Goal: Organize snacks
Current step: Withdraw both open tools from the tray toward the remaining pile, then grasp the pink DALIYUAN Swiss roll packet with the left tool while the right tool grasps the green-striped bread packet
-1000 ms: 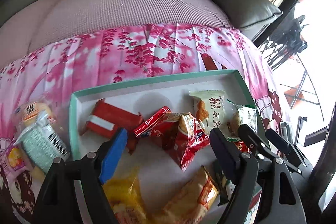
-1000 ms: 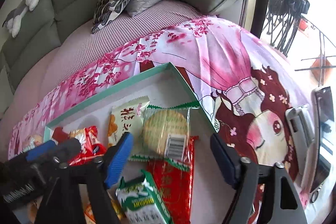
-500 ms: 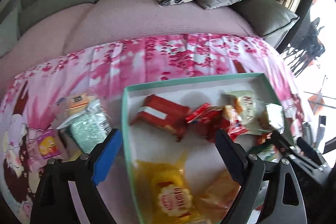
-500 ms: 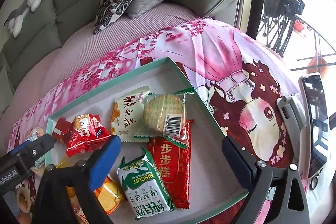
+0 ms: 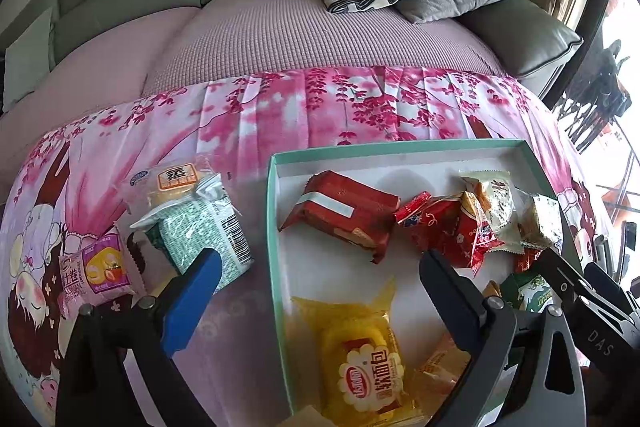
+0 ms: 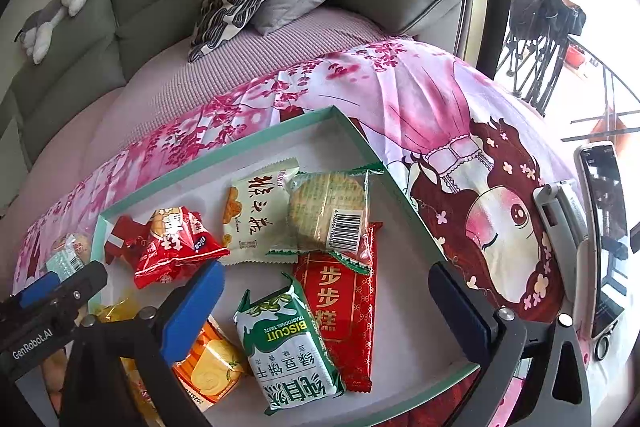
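left gripper: jaws just widened, empty, straddling shallow teal-rimmed white box wall | right gripper: just widened, empty, above green foil biscuit packet | three loose packets lie outside on pink cloth, likely next

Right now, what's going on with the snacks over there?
A person is sorting snack packets into a teal-rimmed tray on a pink cloth. Both the left gripper and right gripper have just been opening and hold nothing. Most packets already lie in the tray, among them the green biscuit pack and the yellow bread pack. Three packets remain outside, left of the tray: a green-patterned pack, a clear cake pack and a pink pack.
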`<state>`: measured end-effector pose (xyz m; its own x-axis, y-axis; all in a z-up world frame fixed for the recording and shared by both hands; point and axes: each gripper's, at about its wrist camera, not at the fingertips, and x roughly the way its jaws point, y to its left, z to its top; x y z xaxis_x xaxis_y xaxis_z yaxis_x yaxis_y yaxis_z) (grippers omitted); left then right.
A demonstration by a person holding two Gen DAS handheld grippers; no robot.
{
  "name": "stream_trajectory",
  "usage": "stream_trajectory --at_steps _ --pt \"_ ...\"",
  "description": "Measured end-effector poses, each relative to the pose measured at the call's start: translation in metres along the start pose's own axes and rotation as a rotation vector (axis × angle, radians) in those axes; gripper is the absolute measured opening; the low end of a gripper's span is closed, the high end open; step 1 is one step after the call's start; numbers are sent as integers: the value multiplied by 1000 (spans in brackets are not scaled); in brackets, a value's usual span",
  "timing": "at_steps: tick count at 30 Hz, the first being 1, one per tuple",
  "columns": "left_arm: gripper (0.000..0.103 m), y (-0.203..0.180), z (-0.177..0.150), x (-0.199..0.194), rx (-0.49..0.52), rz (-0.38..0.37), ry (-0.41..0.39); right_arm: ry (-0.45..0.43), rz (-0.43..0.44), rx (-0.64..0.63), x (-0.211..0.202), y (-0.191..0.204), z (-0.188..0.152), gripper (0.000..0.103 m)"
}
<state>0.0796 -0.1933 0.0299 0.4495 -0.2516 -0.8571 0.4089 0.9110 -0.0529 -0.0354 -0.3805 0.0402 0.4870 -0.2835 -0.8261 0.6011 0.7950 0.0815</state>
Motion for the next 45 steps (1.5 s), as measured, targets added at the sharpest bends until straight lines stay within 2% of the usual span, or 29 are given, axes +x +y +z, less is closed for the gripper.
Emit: stream_trajectory --at_steps 8,14,19,24,33,45 --pt "99 6 -13 -2 18 -53 18 11 11 -21 -5 4 -6 103" --pt "99 19 -21 -17 17 -47 -24 -32 -2 -29 -21 12 -9 103" --pt "99 42 -28 -27 -36 -66 -30 -65 30 -32 -31 25 -10 103" --pt "99 61 -33 -36 -57 -54 -49 -39 69 -41 -28 41 -14 103" --pt "99 97 -36 -40 -114 -67 -59 -32 98 -63 -24 65 -19 103" --pt "99 154 -38 -43 -229 -38 -64 -60 115 -144 -31 111 -23 103"
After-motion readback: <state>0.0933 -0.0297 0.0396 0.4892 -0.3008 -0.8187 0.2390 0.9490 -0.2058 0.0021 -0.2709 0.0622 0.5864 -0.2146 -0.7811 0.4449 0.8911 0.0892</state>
